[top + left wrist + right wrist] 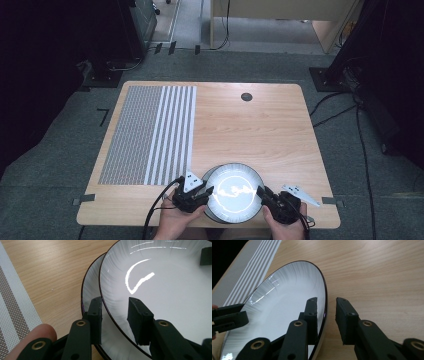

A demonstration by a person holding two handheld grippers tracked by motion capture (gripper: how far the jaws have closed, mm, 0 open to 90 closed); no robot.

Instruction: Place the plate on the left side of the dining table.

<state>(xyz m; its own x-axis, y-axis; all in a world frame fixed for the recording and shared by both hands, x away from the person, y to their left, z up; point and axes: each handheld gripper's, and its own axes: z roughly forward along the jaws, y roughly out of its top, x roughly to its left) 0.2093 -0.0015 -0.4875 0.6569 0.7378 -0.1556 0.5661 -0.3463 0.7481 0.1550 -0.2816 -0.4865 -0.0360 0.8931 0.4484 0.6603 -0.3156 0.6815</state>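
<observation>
Near the table's front edge, a white plate [232, 192] with a thin dark rim lies on top of a second plate [91, 282] of the same kind, shifted a little off it. My left gripper [206, 192] straddles the top plate's [162, 290] left rim, one jaw outside and one over the white face, with a gap showing, so it is open [115, 300]. My right gripper [262, 192] straddles the opposite rim [326, 300]. It is open too, its outer jaw clear of the plate [282, 315].
A grey and white striped placemat [147, 135] covers the left part of the wooden table [250, 130]. A dark round cable hole [246, 97] sits near the far edge. Cables trail off the front edge, and dark stands and more cables ring the table on the floor.
</observation>
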